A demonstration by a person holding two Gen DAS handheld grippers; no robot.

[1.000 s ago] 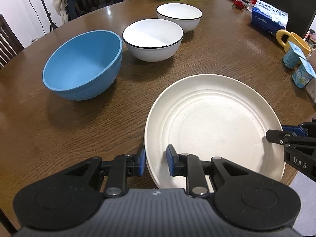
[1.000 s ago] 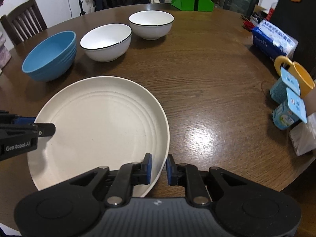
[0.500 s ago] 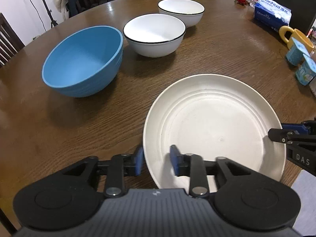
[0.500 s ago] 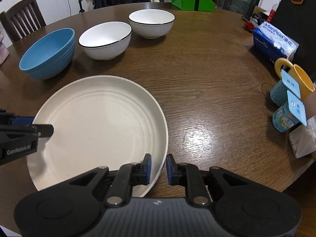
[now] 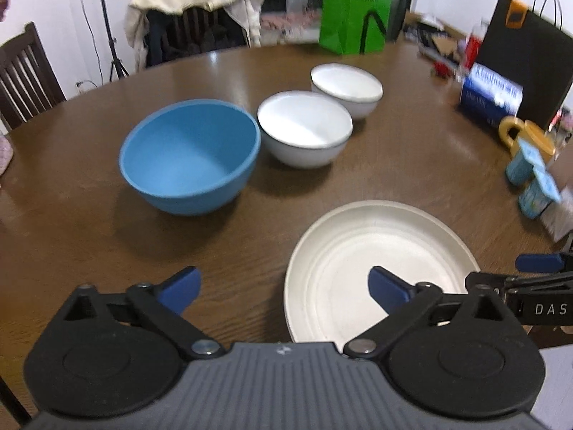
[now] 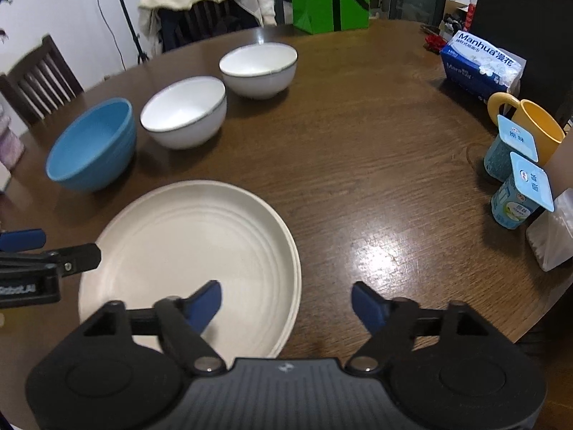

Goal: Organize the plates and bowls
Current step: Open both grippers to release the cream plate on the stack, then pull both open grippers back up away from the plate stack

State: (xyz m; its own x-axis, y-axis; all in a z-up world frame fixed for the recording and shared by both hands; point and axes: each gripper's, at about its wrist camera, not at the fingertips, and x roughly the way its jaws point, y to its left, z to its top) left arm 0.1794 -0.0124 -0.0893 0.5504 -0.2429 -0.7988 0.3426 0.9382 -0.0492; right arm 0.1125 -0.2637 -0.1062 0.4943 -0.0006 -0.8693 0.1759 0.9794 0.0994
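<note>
A cream ridged plate (image 6: pixel 189 251) lies flat; behind it stand a blue bowl (image 6: pixel 93 147) and two white bowls (image 6: pixel 184 113), upright in a row.

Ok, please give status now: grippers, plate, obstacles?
Left gripper open, right gripper open. Plate flat on table, unheld. Nothing blocks bowls.

The left gripper (image 5: pixel 283 292) is spread wide, its blue-tipped fingers (image 5: pixel 181 288) far apart and holding nothing; it hangs above the table's near edge; the right gripper (image 6: pixel 286 302) is likewise spread wide, blue fingers (image 6: pixel 206 302) well apart, empty, level above the same near edge.
</note>
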